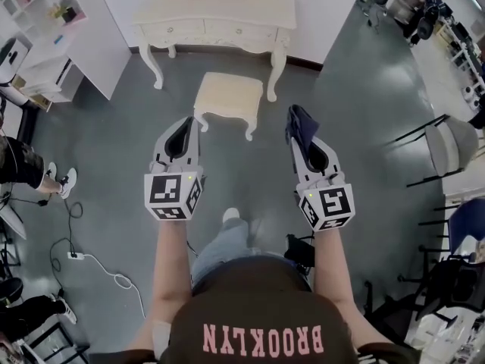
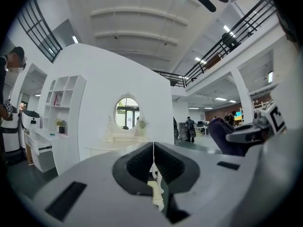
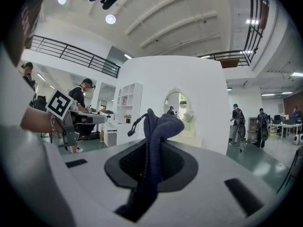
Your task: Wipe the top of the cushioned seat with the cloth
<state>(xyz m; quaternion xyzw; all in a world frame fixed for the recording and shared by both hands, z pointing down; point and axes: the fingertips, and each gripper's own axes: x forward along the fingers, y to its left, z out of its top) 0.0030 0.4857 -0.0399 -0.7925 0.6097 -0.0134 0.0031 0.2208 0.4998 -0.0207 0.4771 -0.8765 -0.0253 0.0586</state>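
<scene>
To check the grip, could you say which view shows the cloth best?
The right gripper view: the cloth sits close-up between its jaws. The head view shows a bunch; the left gripper view, a distant lump.

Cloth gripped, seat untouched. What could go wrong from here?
1. The cloth is pinched as a narrow bunch in the right gripper, so the wipe may cover only a strip.
2. The cushioned seat stands free on the floor, with the left gripper shut, empty and away from it; pushing might slide it toward the dressing table.
</scene>
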